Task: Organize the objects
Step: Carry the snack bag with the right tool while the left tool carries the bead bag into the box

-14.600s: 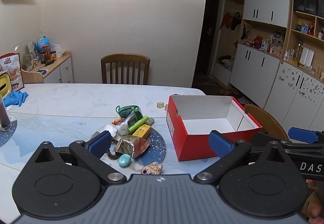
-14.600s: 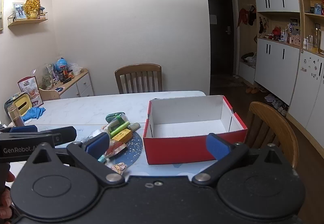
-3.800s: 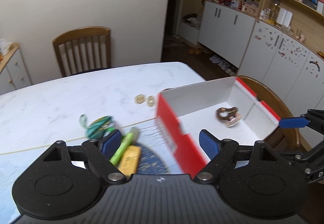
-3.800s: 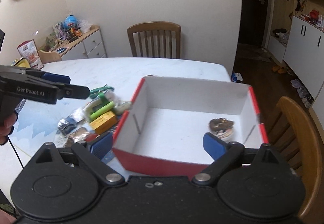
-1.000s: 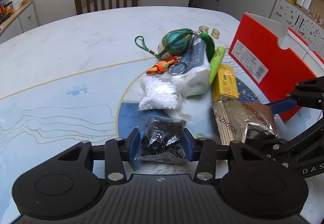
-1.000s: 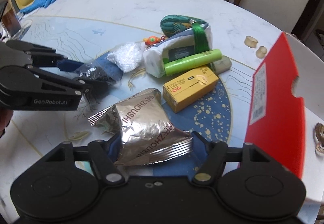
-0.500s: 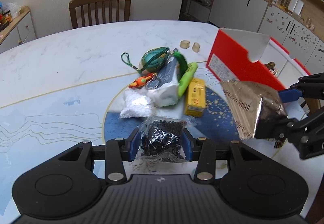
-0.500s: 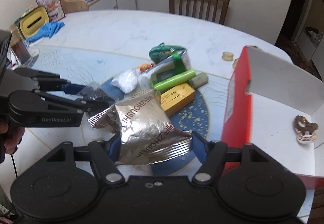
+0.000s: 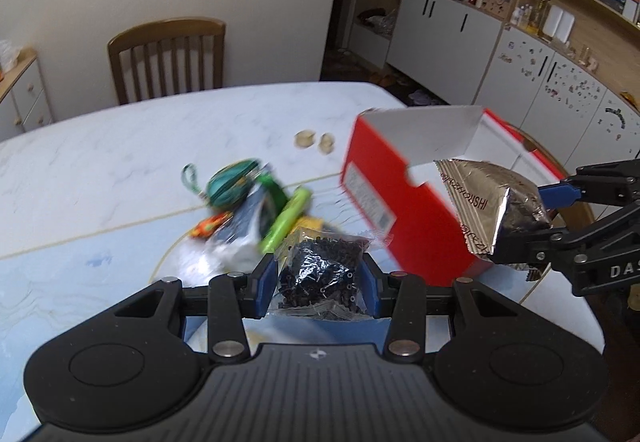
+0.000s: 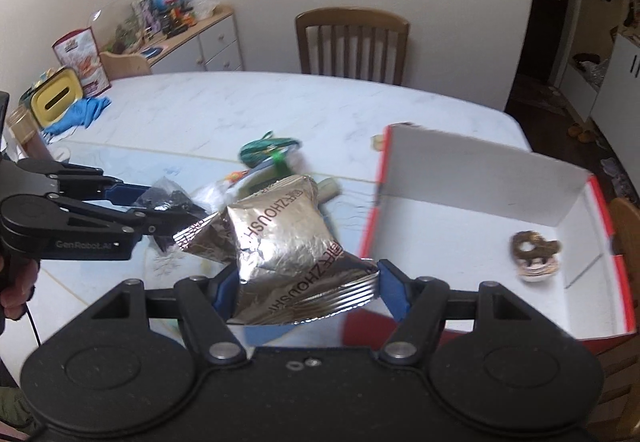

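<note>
Both tongs loaded and lifted clear of the desk [image 9: 100, 146]. Left tongs [image 9: 318, 284] pinching a small clear bag of black beads [image 9: 320, 276] by its sides, held level and low, just short of the red shoebox [image 9: 384, 202]. Right tongs [image 10: 306, 292] clamped on the crimped end of a silver foil snack packet [image 10: 288, 238], body of the packet hanging free ahead of the blue pads [image 10: 394, 288]. Gripped at the seam probably because the puffed body would slip or crush.

From the left wrist view, foil packet at the near rim of the shoebox, seemingly just over its edge; exact overlap hard to tell. Box open upward, white inside, one small brown plush trinket [image 10: 534, 252] lying on its floor toward the far right corner. Plenty of bare floor beside it for a drop.

Left behind on the desk, near the box's red side: green pouch [image 9: 232, 182], green highlighter [image 9: 286, 222], orange toy [image 9: 208, 228], a white packet and more, blurred. Two small tan rings [image 9: 316, 140] well apart from the heap.

Likely step in hand: carrying both bags to the box, foil first. Risk: packet catching the box wall and tipping it.
</note>
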The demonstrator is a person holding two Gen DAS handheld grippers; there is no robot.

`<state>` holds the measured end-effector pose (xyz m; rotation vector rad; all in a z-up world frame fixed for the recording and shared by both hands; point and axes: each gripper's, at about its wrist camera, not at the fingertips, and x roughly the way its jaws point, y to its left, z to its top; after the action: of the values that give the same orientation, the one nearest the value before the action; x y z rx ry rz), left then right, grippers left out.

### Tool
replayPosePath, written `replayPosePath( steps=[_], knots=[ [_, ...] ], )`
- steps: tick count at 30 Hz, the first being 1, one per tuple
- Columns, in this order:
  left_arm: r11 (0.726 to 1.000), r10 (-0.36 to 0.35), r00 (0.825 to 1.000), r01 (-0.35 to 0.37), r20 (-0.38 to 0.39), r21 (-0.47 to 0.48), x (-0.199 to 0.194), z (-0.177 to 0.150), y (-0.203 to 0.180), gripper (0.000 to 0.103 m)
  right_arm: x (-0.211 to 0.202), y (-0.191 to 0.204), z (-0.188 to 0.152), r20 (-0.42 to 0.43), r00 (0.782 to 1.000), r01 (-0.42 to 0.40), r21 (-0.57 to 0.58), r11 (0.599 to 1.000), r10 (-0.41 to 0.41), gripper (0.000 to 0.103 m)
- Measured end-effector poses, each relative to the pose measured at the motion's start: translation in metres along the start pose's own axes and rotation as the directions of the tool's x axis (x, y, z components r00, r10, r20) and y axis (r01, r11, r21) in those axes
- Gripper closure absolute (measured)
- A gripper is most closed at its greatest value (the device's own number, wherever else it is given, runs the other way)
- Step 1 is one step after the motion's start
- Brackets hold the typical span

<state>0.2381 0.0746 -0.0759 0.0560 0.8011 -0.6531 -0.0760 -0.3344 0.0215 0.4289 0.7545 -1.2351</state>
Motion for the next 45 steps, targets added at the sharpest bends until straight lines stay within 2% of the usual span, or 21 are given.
replayPosePath(
  steps=[12, 22, 26, 31, 35, 39, 45],
  knots=[
    [0.996, -0.031, 0.999, 0.031, 0.004, 0.083, 0.038, 0.043, -0.077, 0.061, -0.012, -0.08, -0.001, 0.004, 0.998, 0.069, 0.041, 0.997, -0.069, 0.034],
    [0.996, -0.037, 0.999, 0.037, -0.004, 0.086, 0.086, 0.083, -0.123, 0.06, 0.001, -0.143, -0.008, -0.033, 0.992, 0.122, 0.059, 0.991, -0.12, 0.034],
    [0.997, -0.024, 1.0, 0.025, -0.011, 0.071, 0.11, 0.099, -0.135, 0.06, 0.013, -0.155, -0.01, -0.057, 0.991, 0.124, 0.034, 0.992, -0.122, 0.034],
    [0.995, 0.003, 0.999, 0.001, -0.04, 0.096, 0.144, 0.109, -0.151, 0.06, 0.03, -0.168, -0.011, -0.093, 0.988, 0.122, 0.006, 0.992, -0.121, 0.035],
    [0.993, 0.031, 0.997, -0.023, -0.067, 0.116, 0.17, 0.111, -0.16, 0.06, 0.042, -0.178, -0.009, -0.106, 0.986, 0.133, 0.004, 0.991, -0.131, 0.035],
    [0.991, 0.056, 0.993, -0.042, -0.107, 0.13, 0.196, 0.111, -0.165, 0.06, 0.054, -0.179, -0.01, -0.133, 0.985, 0.109, -0.031, 0.994, -0.112, 0.035],
    [0.987, 0.078, 0.985, -0.055, -0.154, 0.15, 0.226, 0.108, -0.17, 0.06, 0.077, -0.181, -0.011, -0.205, 0.971, 0.113, -0.071, 0.991, -0.125, 0.035]
  ],
)
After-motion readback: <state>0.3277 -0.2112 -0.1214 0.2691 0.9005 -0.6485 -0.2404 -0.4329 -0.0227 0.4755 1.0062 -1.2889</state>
